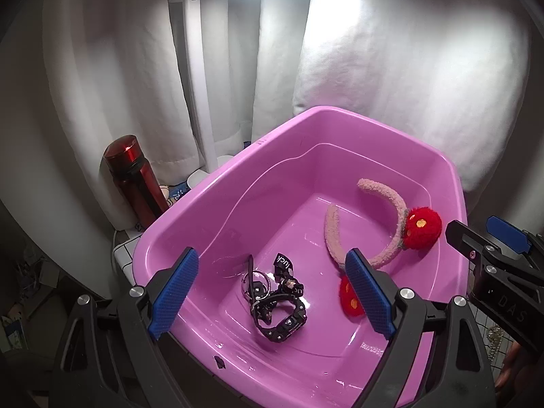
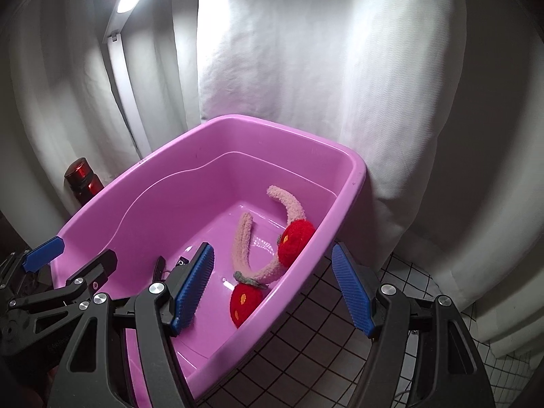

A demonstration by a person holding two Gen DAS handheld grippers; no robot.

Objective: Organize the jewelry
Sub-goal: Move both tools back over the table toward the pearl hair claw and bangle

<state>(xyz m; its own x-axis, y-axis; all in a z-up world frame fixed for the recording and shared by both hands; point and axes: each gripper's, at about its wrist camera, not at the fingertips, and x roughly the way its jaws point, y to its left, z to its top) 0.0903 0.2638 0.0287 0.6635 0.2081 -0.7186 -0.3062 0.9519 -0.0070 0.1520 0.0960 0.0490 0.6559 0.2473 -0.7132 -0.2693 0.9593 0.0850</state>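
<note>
Readable lettering in the pink tub and on a gripper

A black ribbon tag (image 1: 285, 262) at the tub's (image 1: 190, 200) six o'clock shows "luck", upside down; the right gripper's (image 1: 476, 238) black body at three o'clock carries "DAS", partly cut off.

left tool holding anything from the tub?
No, the left tool is open above the pink tub, its pads clear of the black bracelet pile.

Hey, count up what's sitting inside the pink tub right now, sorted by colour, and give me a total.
Pink and red: 1, the fuzzy headband with two red pom-poms, lying on the floor of the tub.
Black: 1 tangled heap of black accessories; how many separate pieces are in the heap cannot be told.
Total: 2 groups.
</note>
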